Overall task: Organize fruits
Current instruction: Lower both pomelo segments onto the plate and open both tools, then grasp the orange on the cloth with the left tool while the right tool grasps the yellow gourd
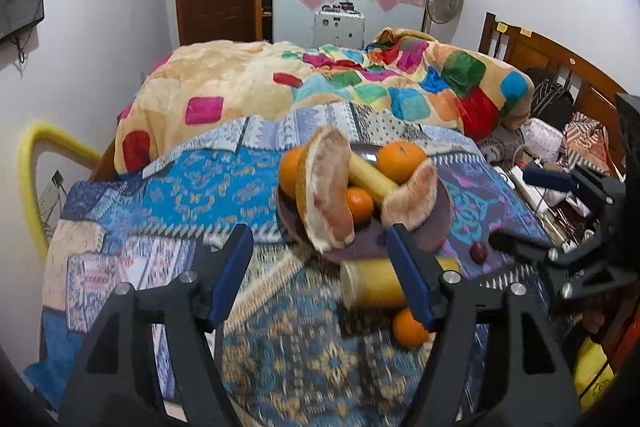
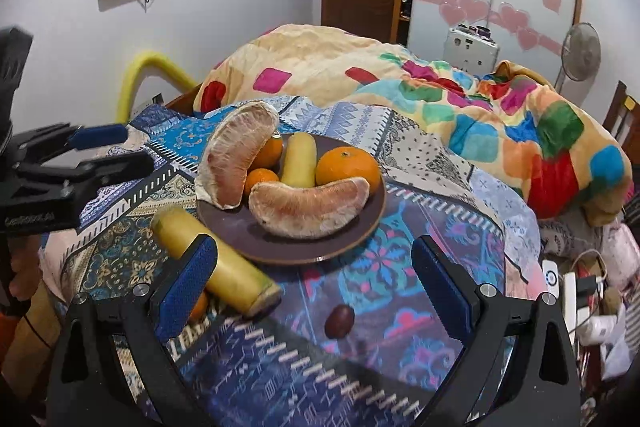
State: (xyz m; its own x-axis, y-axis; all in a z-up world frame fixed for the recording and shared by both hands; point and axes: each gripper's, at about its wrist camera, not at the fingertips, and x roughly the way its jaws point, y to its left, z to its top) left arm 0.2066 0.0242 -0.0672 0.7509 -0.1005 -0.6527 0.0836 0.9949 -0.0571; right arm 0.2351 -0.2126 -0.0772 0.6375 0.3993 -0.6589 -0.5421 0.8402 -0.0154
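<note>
The right gripper (image 2: 314, 285) hangs with fingers spread and empty above a dark date (image 2: 339, 320). The left gripper (image 1: 320, 275), marked "GenRobot.AI", is likewise spread. Fruit fills the brown plate (image 2: 288, 245) on a patterned bedspread (image 2: 384, 267); a yellow cylinder (image 2: 218, 263) lies beside it.

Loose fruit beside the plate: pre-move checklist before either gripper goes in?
1. Left gripper open and empty: ok.
2. Right gripper open and empty: ok.
3. Loose items located off the plate: ok. Yellow cylinder fruit, small orange and dark red fruit all lie on the cloth.
4. Free space on plate: ok, bare patch at the near rim, though two pomelo segments take much of it.
5. Small orange reachable by the right gripper: cannot tell, mostly hidden behind its finger.
6. Left view sharp enough to aim: not ok, foreground blurred.
</note>
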